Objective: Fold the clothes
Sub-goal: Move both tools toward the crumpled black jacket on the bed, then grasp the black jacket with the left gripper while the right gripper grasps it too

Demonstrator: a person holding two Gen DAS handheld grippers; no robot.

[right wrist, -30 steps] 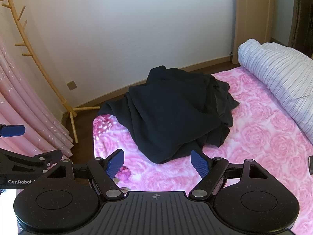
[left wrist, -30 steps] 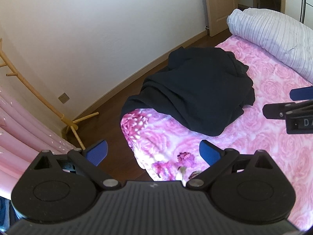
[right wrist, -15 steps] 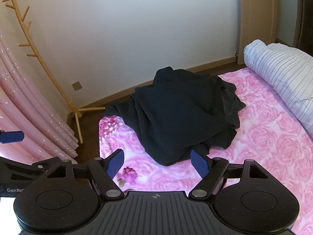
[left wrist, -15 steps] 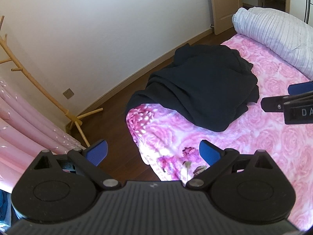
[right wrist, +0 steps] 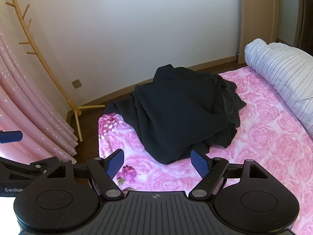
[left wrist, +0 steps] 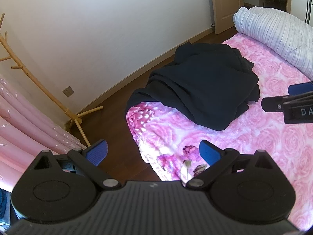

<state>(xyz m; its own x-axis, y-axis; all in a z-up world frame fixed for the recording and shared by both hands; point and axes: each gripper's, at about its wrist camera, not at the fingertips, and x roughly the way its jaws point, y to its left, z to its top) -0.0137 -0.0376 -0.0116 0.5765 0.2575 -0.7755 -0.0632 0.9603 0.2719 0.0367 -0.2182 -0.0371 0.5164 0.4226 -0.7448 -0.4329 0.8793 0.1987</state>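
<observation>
On the near corner of a bed [right wrist: 264,146] covered in a pink rose-print blanket lies a crumpled black garment [right wrist: 182,117], bunched in loose layers, with one edge drooping over the side of the bed toward the wooden floor [left wrist: 109,117]. It is still an unfolded heap, so the folding has not begun.

Over the last second little has changed. The garment lies just as it did, and in both views it has slid slightly toward the right and lower in the picture, a small shift of the cameras and not of the cloth. No gripper has come any closer to it.

The right gripper [right wrist: 157,163] hangs just short of the garment's near edge, released, its blue pads wide apart with only blanket showing between them. The left gripper [left wrist: 153,152] hovers above the bed's corner and the floor, likewise spread and empty, well apart from the cloth. Each gripper's side edge shows in the other's view.

This reads as a pause before the first reach; the likely next step is to find an edge or hem to lift and spread the garment flat.

Beyond the bed are a rolled pale striped quilt [right wrist: 283,74], a white wall, a wooden coat stand [right wrist: 45,58], pink curtains [right wrist: 25,107] and a door [right wrist: 256,19].
</observation>
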